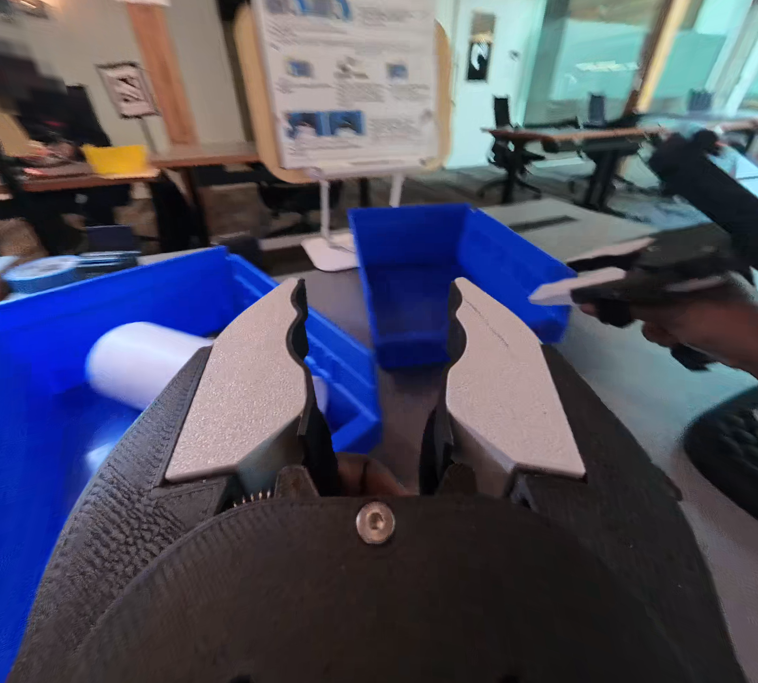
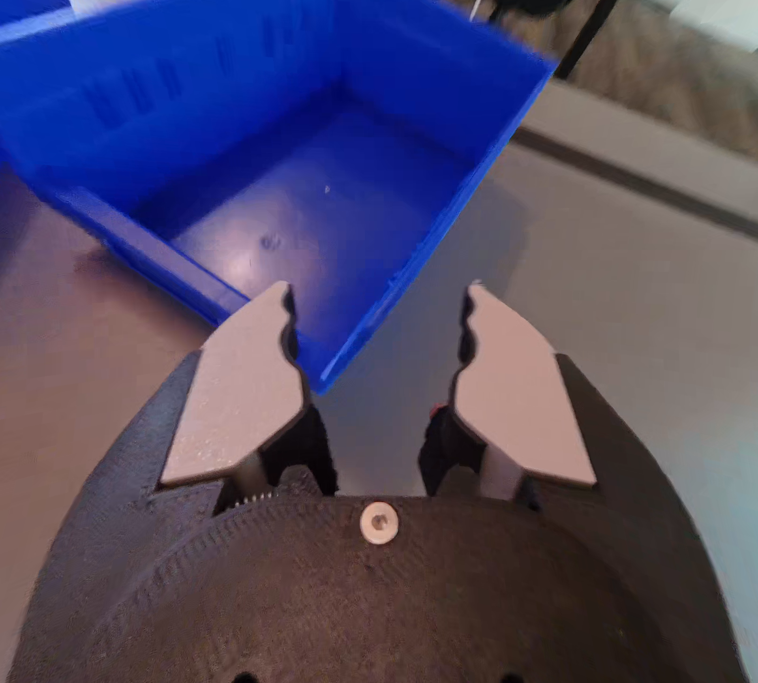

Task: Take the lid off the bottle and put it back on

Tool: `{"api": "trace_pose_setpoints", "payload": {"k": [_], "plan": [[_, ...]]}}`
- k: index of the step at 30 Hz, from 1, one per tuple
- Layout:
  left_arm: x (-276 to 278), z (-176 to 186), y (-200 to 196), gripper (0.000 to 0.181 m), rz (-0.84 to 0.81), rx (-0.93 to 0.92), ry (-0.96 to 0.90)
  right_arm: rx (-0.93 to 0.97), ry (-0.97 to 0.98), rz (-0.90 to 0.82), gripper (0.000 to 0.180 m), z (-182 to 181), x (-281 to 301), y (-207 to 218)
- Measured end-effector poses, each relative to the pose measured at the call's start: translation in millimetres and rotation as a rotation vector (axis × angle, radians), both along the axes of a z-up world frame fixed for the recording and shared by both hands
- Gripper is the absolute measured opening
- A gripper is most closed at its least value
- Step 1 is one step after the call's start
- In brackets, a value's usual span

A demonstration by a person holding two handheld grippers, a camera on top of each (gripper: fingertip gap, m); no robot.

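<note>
A white bottle lies on its side in the blue bin at the left; my left finger hides its near end, so I cannot see its lid. My left gripper is open and empty, held above the table between the two bins. My right gripper is open and empty, over the near corner of the second blue bin, which holds nothing. The right gripper also shows in the left wrist view, at the right beside that bin, with a hand on it.
The bins stand on a dark table with a grey top to the right. A roll of blue tape lies beyond the left bin. A poster stand, desks and chairs stand farther back. To the white bottle: left tips about 20 cm, right tips about 35 cm.
</note>
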State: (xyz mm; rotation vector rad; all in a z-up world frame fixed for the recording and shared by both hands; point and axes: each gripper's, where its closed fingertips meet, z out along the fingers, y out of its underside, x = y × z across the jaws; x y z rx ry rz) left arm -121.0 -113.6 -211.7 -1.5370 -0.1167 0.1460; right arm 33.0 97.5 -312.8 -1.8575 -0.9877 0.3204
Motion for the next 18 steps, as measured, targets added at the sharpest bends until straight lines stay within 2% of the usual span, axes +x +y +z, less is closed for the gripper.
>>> {"api": "trace_pose_setpoints", "payload": {"k": [2, 3, 7, 11, 14, 18], "plan": [[23.3, -17.3, 28.3, 0.066, -0.059, -0.093, 0.037, -0.084, -0.082, 0.086, 0.022, -22.5, 2.1, -3.0], [29.8, -26.4, 40.4, 0.066, -0.066, -0.14, 0.059, -0.088, -0.063, 0.071, 0.016, -22.0, 6.0, -0.3], [45.5, -65.2, 83.1, 0.065, -0.093, -0.321, 0.029, -0.104, -0.122, 0.029, 0.011, -23.1, 43.2, 9.5], [77.3, -106.8, 117.6, 0.044, -0.204, -0.529, 0.056, -0.125, -0.131, 0.008, 0.008, -23.0, 83.2, 11.6], [100.9, -111.9, 137.6, 0.033, -0.222, -0.551, 0.147, -0.123, -0.14, -0.006, 0.008, -24.2, 107.0, 13.7], [141.4, -110.8, 154.5, 0.041, -0.361, -0.552, 0.161, -0.117, -0.17, -0.053, 0.008, -24.0, 147.6, 30.7]]}}
